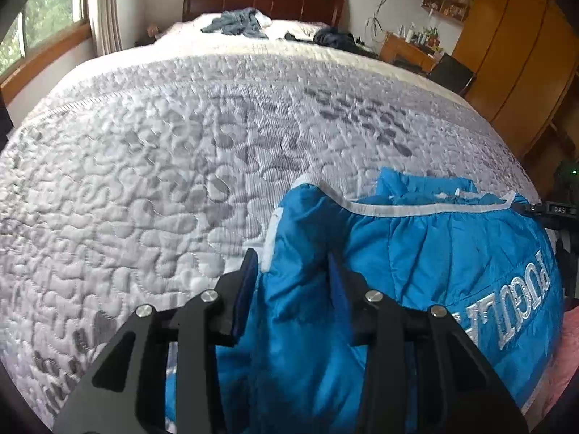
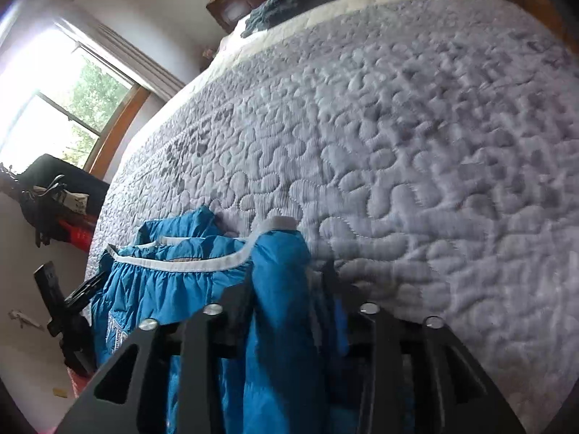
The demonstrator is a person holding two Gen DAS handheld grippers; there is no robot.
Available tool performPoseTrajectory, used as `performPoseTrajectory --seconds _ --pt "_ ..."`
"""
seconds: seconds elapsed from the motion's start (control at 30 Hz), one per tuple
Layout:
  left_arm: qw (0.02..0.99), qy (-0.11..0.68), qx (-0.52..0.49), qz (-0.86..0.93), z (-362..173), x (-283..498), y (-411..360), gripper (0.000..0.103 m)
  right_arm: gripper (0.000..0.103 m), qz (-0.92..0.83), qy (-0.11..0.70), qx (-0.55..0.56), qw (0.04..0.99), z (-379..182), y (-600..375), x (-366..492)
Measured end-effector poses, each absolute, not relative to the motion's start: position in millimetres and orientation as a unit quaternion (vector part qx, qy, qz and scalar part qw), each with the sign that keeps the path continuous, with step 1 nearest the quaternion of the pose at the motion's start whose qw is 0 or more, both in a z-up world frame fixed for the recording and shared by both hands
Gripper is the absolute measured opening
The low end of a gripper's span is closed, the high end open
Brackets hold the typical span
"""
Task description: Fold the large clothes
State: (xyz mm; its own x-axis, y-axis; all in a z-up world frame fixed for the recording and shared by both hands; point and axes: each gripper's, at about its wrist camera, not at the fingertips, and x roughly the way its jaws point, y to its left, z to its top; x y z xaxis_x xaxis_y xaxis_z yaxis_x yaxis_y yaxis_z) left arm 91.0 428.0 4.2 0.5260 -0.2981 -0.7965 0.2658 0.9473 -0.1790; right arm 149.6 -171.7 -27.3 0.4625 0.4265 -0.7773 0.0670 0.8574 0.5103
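Blue jacket (image 1: 416,253) bunched in both tongs (image 1: 293,271) (image 2: 286,285), lower part cut off.

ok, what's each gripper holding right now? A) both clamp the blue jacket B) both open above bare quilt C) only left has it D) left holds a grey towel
A: blue jacket fabric is bunched between the fingers of the left gripper and of the right gripper, over the quilted bed.

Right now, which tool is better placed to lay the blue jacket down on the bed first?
Probably neither alone: left tool and right tool each pinch the blue jacket over the quilt, so lower both together.
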Motion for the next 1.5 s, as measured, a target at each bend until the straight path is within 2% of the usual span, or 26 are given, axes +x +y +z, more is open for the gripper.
performPoseTrajectory --seconds 0.07,0.13,0.2,0.23,0.27,0.3,0.7,1.3,1.37,1.43,1.5 --pt "0.881 0.443 -0.024 -0.165 18 80 431 0.041 0.048 0.111 0.492 0.25 0.827 -15 -177 137" --pt "0.887 0.427 -0.031 -0.171 33 66 432 0.047 0.062 0.11 0.483 0.255 0.831 -3 -184 121" --pt "0.891 0.417 -0.031 -0.176 43 54 429 0.05 0.067 0.107 0.48 0.253 0.833 4 -187 108" --pt "0.893 0.412 -0.03 -0.178 48 46 425 0.054 0.074 0.108 0.479 0.253 0.834 7 -189 100" --pt "0.894 0.409 -0.029 -0.181 51 40 422 0.056 0.077 0.109 0.477 0.256 0.834 10 -192 89" --pt "0.894 0.408 -0.029 -0.184 53 35 419 0.06 0.078 0.11 0.476 0.257 0.834 11 -193 82" --pt "0.888 0.421 -0.01 -0.187 48 -15 392 0.065 0.09 0.124 0.479 0.273 0.825 -2 -197 8" --pt "0.875 0.447 -0.016 -0.184 17 -28 388 0.066 0.091 0.183 0.484 0.316 0.795 -55 -178 4" --pt "0.875 0.447 -0.016 -0.184 16 -28 389 0.066 0.088 0.19 0.482 0.312 0.796 -57 -174 9" --pt "0.875 0.447 -0.017 -0.185 15 -28 389 0.066 0.07 0.207 0.484 0.315 0.79 -58 -168 14" --pt "0.875 0.447 -0.016 -0.185 14 -28 389 0.066 0.066 0.206 0.488 0.3 0.793 -57 -161 17"
